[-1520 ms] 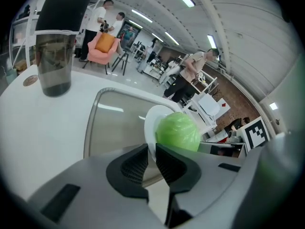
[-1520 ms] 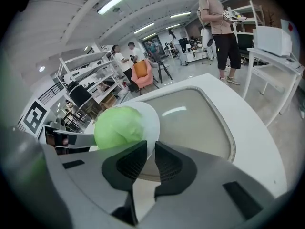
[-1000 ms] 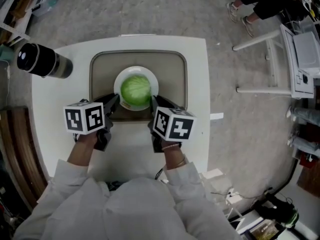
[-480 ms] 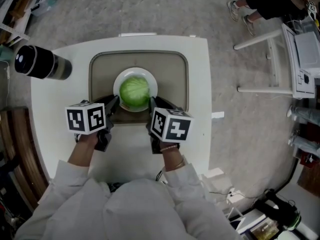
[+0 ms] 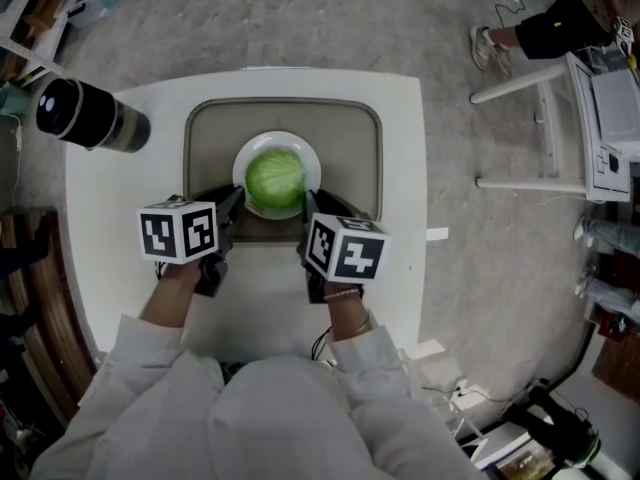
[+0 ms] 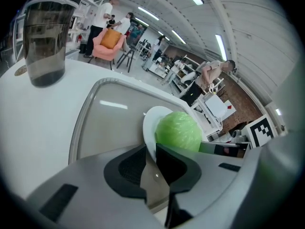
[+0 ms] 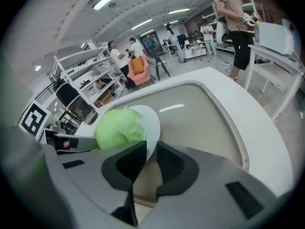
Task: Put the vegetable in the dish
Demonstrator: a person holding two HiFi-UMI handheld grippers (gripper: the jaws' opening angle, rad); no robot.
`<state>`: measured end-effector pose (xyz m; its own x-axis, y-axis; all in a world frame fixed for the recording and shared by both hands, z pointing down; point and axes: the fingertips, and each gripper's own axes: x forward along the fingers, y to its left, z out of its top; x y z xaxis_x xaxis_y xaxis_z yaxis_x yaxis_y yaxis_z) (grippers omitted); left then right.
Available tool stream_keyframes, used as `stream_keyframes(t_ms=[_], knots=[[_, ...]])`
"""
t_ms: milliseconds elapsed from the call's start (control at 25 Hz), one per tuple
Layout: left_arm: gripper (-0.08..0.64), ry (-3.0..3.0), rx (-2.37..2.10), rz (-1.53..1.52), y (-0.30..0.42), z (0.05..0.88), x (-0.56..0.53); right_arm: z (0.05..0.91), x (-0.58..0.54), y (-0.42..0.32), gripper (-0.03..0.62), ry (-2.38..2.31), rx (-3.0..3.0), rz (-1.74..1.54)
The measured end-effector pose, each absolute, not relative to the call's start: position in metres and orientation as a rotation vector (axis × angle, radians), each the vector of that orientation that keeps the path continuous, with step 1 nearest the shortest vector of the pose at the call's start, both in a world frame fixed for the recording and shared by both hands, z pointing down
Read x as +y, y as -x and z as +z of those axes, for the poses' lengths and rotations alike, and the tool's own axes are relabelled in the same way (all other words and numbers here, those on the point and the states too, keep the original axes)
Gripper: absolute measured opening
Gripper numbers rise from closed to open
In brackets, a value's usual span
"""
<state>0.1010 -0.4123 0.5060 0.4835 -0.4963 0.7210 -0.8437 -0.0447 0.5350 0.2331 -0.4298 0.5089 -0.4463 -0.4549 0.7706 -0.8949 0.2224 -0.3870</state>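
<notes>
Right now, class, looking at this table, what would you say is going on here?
A person holds a gripper in each hand. The left gripper and the right gripper each have their fingers closed on the white dish's near rim, one per side. A green cabbage already sits in the dish, which is over a beige tray on the white table.

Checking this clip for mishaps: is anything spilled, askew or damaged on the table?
Nothing stands out. The cabbage sits whole on the plate, the plate lies within the tray, and the tray is square on the table. Nothing is spilled.
</notes>
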Motion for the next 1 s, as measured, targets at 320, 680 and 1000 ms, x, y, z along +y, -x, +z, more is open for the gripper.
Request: stream_keyframes(t_ms=[320, 680, 1000], knots=[[0.064, -1.732, -1.21, 0.432, -0.096, 0.503, -0.403, 0.503, -0.423, -0.24, 0.063, -1.281, -2.033, 1.047], [0.064, -1.771, -1.201, 0.331, -0.096, 0.469, -0.375, 0.462, -0.401, -0.243, 0.063, -1.31, -2.179, 1.028], [0.063, -1.889, -1.137, 0.278, -0.099, 0.429, -0.338, 0.403, -0.358, -0.223, 0.055, -1.346, -2.372, 0.918]])
